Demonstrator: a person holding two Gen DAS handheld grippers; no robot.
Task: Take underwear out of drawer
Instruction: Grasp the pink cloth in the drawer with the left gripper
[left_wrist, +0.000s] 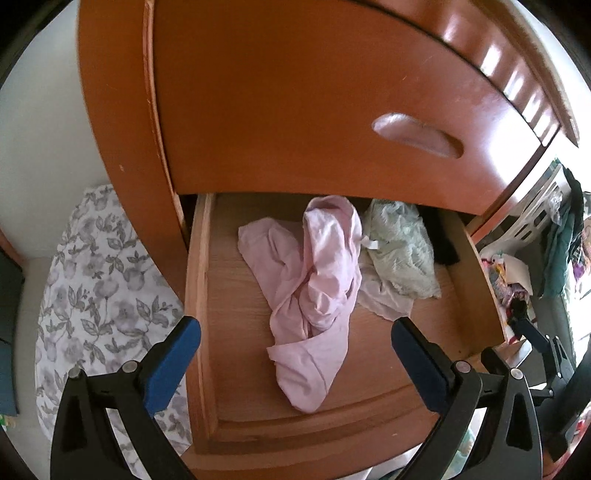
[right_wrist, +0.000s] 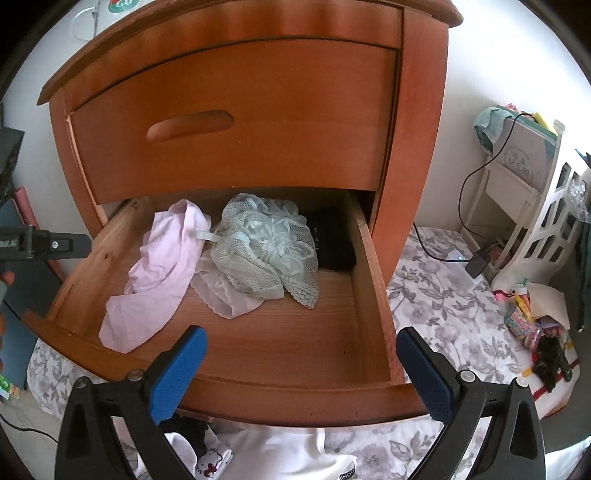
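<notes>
Left wrist view: left gripper (left_wrist: 295, 332) hangs over the open drawer (left_wrist: 201, 295) with its jaws spread wide and empty, the pink underwear (left_wrist: 314, 280) lying crumpled on the drawer floor directly ahead between the blue pads (left_wrist: 173, 362); best move is probably straight down onto the bunched middle fold, closing on fabric only, clear of the drawer's front lip. Right gripper (right_wrist: 301, 343) is also wide open, holding nothing, hovering above the front rim, with the mint lace underwear (right_wrist: 266, 251) ahead and a black garment (right_wrist: 332, 243) beyond it at the back.
</notes>
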